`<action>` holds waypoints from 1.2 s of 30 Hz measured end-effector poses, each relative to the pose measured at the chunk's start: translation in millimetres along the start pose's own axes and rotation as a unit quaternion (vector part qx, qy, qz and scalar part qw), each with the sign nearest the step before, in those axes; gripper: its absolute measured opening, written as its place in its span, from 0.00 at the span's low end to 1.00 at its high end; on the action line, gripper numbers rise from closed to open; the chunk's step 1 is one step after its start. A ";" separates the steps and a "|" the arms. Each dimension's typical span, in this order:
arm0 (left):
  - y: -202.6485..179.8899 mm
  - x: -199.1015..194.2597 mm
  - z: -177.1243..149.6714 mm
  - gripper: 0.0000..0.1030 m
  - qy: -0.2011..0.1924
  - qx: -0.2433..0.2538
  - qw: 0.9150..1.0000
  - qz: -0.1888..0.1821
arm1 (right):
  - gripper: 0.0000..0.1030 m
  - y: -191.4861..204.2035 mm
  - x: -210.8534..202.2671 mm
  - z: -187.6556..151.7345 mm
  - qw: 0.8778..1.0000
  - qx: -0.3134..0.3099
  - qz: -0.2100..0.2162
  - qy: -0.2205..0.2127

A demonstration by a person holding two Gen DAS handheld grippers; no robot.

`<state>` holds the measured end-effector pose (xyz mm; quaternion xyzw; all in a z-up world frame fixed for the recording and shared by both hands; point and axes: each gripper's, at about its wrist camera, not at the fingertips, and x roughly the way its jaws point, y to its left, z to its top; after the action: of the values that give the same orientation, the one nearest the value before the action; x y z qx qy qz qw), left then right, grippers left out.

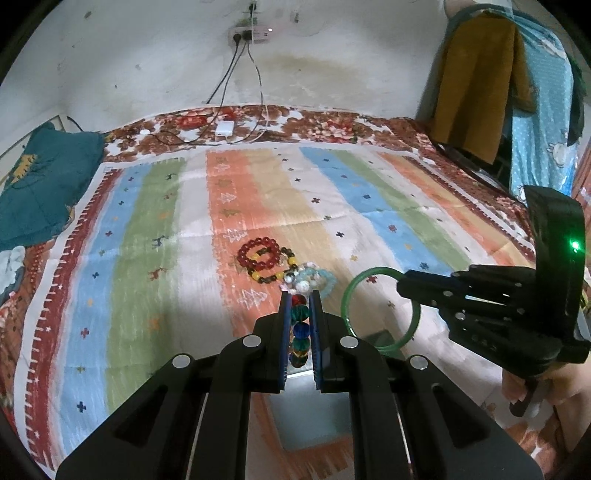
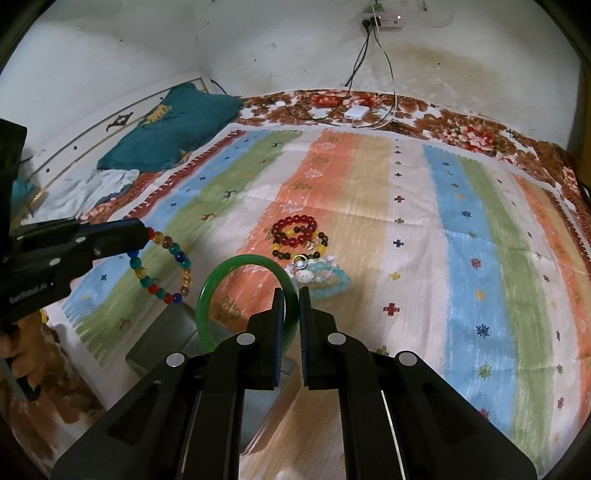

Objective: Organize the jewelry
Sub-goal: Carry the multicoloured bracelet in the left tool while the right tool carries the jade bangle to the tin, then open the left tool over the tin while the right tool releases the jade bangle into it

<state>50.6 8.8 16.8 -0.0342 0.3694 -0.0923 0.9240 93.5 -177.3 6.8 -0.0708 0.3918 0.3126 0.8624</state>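
My left gripper [image 1: 300, 295] is shut on a multicoloured bead bracelet [image 1: 300, 328], also seen hanging from it in the right wrist view [image 2: 162, 266]. My right gripper [image 2: 291, 291] is shut on a green bangle [image 2: 236, 269], seen in the left wrist view [image 1: 354, 291] beside the right gripper [image 1: 402, 286]. Both are held above a grey open box [image 2: 162, 343] near the blanket's front edge. A pile lies on the striped blanket: a red bead bracelet [image 2: 295, 230], a yellow-and-brown bead bracelet [image 2: 295, 253], a pale blue bracelet [image 2: 325, 277].
A teal pillow [image 2: 173, 125] lies at the far left of the bed. A white charger [image 2: 356, 112] and cables run from a wall socket [image 2: 384, 18] at the back. Clothes [image 1: 480, 85] hang at the right in the left wrist view.
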 end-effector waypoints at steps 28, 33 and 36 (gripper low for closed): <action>19.9 23.3 -6.9 0.50 0.036 -0.038 0.998 0.019 | 0.50 -4.3 8.9 -11.7 0.999 0.021 0.008 0.024; 25.1 35.2 -0.3 0.59 0.042 -0.042 0.998 0.024 | 0.62 -10.3 14.4 -9.2 0.999 0.029 0.010 0.025; 29.2 43.1 5.9 0.61 0.042 -0.044 0.998 0.024 | 0.65 -15.0 19.9 -5.1 0.999 0.034 0.008 0.026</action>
<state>89.5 28.9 -12.0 -0.0623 0.4120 -0.0553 0.9074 109.2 -181.5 -12.8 -0.0458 0.4248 0.3040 0.8515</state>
